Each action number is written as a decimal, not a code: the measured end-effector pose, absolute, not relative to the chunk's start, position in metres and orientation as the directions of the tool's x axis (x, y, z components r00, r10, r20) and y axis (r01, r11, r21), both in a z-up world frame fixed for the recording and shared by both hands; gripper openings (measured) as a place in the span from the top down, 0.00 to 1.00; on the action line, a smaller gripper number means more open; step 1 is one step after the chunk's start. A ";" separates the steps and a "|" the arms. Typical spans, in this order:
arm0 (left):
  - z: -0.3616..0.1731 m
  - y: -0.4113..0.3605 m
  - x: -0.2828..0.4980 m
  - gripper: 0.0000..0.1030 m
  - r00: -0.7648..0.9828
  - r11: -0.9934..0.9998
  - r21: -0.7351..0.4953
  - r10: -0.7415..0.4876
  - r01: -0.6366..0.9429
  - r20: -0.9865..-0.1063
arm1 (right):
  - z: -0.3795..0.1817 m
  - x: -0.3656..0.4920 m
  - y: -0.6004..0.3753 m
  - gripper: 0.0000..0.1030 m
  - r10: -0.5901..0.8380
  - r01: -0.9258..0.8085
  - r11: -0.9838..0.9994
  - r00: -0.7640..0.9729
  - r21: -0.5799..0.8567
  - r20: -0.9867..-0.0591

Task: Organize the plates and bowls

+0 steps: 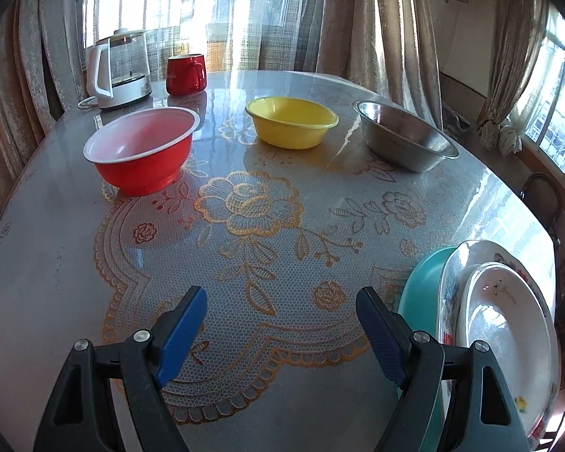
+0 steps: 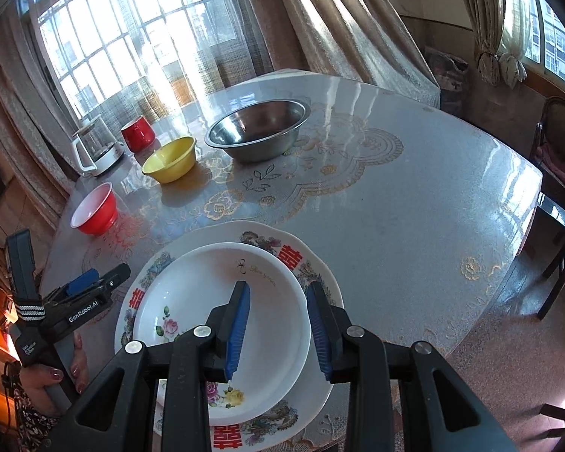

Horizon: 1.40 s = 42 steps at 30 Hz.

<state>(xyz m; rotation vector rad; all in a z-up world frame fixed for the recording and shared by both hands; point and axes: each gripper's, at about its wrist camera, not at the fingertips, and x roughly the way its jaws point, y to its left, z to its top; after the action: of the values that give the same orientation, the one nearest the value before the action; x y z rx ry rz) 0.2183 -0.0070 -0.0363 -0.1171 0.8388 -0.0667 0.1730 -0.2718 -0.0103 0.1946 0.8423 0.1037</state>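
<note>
Home dining room: curtains, table

red bowl with white inside at left, yellow bowl at centre, silvery steel bowl upper right, teal plate, white floral plate on red-lettered flowered plate, gold rose-patterned tablecloth, red mug

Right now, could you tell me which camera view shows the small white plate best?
The right wrist view: the small white plate lies nearly whole atop the patterned plate. The left wrist view shows the small white plate only obliquely at the frame's edge.
</note>
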 end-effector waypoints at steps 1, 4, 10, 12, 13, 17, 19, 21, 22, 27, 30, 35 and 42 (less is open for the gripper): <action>-0.038 -0.006 0.218 0.20 0.662 0.991 -0.134 -0.100 -0.001 -0.743 | -0.012 0.176 -0.274 0.69 0.172 -0.012 0.976 0.659 0.219 -0.732; -0.043 -0.004 0.216 0.20 0.640 0.991 -0.135 -0.095 -0.013 -0.763 | -0.014 0.188 -0.283 0.69 0.197 -0.010 0.968 0.653 0.251 -0.731; -0.042 -0.009 0.217 0.20 0.613 0.995 -0.103 -0.071 -0.016 -0.787 | -0.015 0.222 -0.304 0.68 0.203 0.008 0.961 0.660 0.277 -0.723; -0.041 -0.010 0.222 0.20 0.604 0.994 -0.104 -0.071 -0.020 -0.794 | -0.015 0.238 -0.310 0.68 0.208 0.003 0.960 0.662 0.280 -0.720; -0.040 -0.011 0.225 0.20 0.600 0.994 -0.105 -0.070 -0.024 -0.797 | -0.016 0.246 -0.312 0.65 0.207 -0.003 0.962 0.661 0.274 -0.722; -0.031 -0.011 0.245 0.20 0.583 0.991 -0.128 -0.076 -0.048 -0.809 | -0.021 0.287 -0.322 0.62 0.216 -0.008 0.962 0.634 0.272 -0.743; -0.026 -0.010 0.255 0.19 0.581 0.985 -0.160 -0.093 -0.064 -0.809 | -0.025 0.308 -0.328 0.62 0.233 -0.009 0.958 0.610 0.288 -0.757; -0.020 -0.009 0.265 0.17 0.584 0.980 -0.182 -0.098 -0.086 -0.806 | -0.026 0.327 -0.332 0.62 0.236 -0.010 0.957 0.609 0.290 -0.757; -0.018 -0.010 0.269 0.17 0.585 0.977 -0.190 -0.100 -0.094 -0.805 | -0.025 0.335 -0.333 0.62 0.238 -0.015 0.957 0.617 0.291 -0.750; -0.011 -0.019 0.291 0.17 0.577 0.976 -0.194 -0.102 -0.100 -0.811 | -0.022 0.383 -0.338 0.62 0.276 -0.024 0.941 0.627 0.336 -0.728; -0.008 -0.028 0.304 0.17 0.570 0.979 -0.188 -0.109 -0.081 -0.814 | -0.022 0.409 -0.335 0.62 0.315 -0.033 0.926 0.618 0.377 -0.720; -0.004 -0.042 0.321 0.17 0.569 0.983 -0.173 -0.108 -0.061 -0.815 | -0.030 0.441 -0.326 0.62 0.368 -0.042 0.902 0.597 0.430 -0.713; -0.003 -0.057 0.342 0.17 0.557 0.986 -0.161 -0.114 -0.035 -0.822 | -0.048 0.457 -0.316 0.69 0.373 -0.044 0.902 0.582 0.430 -0.723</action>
<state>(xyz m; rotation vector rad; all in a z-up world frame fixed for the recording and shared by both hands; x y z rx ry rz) 0.3417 -0.0571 -0.0029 -0.1655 0.9796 -0.0469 0.4570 -0.3164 -0.0484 0.3898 0.9225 0.2503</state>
